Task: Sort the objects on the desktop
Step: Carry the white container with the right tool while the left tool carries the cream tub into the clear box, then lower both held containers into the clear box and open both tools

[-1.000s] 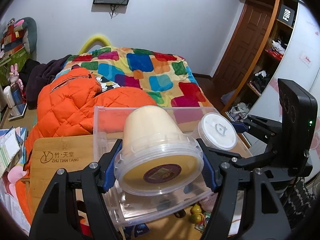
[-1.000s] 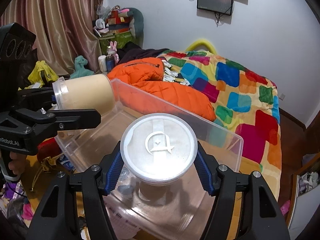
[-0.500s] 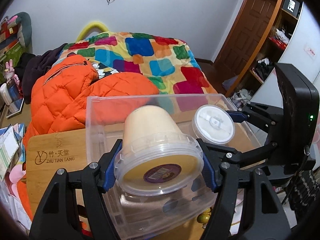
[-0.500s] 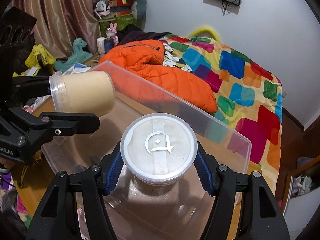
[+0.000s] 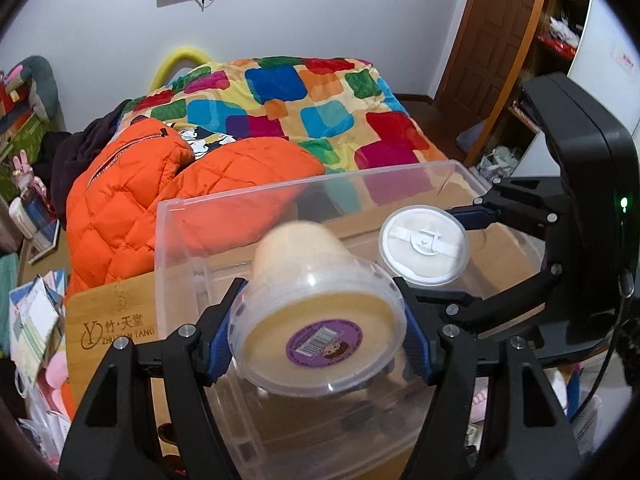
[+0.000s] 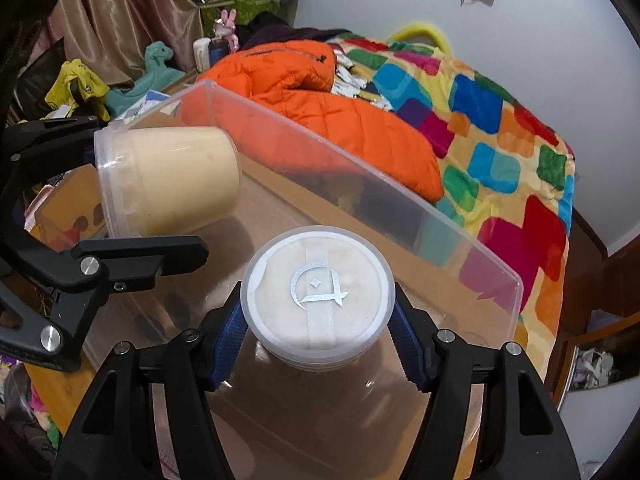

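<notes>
My left gripper [image 5: 318,338] is shut on a cream-filled clear tub [image 5: 316,320] with a purple label, held on its side over the clear plastic bin [image 5: 192,204]. My right gripper [image 6: 318,342] is shut on a round white-lidded powder-puff jar [image 6: 318,294], also held over the bin [image 6: 472,248]. In the left wrist view the jar [image 5: 424,244] sits to the right of the tub, held by the right gripper [image 5: 460,216]. In the right wrist view the tub [image 6: 168,180] is at the left, inside the bin's opening.
The bin stands on a bamboo board [image 5: 108,320] on a cluttered desk. Behind it lie an orange puffer jacket [image 5: 160,196] and a bed with a multicoloured quilt [image 5: 304,100]. Papers and small toys [image 5: 32,320] crowd the left edge. A wooden door [image 5: 496,40] is at the right.
Both grippers have tilted down and moved lower over the bin with their containers still held. The tub and jar now sit deeper within the bin's opening.
</notes>
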`<state>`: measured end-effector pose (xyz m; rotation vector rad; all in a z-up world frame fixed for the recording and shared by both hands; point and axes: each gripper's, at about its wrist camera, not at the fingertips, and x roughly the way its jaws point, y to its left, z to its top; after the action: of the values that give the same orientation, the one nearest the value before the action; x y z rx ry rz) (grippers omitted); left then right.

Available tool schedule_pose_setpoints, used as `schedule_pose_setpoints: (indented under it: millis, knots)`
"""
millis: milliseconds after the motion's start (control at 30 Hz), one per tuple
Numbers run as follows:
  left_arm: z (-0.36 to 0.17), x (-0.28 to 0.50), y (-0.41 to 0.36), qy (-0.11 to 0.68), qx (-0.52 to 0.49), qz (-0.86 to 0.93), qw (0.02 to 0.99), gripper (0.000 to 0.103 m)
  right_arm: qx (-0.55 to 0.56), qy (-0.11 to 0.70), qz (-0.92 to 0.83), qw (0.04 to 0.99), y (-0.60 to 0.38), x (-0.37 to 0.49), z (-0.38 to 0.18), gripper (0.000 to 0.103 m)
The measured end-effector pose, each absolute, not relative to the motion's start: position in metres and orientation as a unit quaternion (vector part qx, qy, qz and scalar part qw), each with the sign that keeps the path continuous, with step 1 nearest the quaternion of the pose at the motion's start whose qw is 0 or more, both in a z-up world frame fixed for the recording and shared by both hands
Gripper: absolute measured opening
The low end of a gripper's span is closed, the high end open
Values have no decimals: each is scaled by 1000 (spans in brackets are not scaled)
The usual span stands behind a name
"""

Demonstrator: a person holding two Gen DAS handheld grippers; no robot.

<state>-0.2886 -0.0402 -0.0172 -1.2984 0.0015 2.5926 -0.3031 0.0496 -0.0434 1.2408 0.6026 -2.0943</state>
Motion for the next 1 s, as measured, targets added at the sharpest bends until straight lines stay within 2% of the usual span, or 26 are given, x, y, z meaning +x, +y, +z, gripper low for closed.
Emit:
schedule_pose_setpoints:
  millis: [567, 733, 800, 1000]
  knots:
    - [-20, -291, -39, 18, -442, 891, 104, 68, 535, 236, -767, 264, 49, -314, -58, 62]
    - [-21, -287, -37, 27, -440, 891, 105, 72, 537, 240, -767, 256, 48, -314, -58, 63]
    - [-20, -286, -36, 24, -440, 891, 107, 75, 532, 244, -774, 241, 49, -313, -56, 70]
    - [-15, -283, -37, 19, -441, 892, 98, 78, 520, 249, -787, 218, 50, -312, -52, 75]
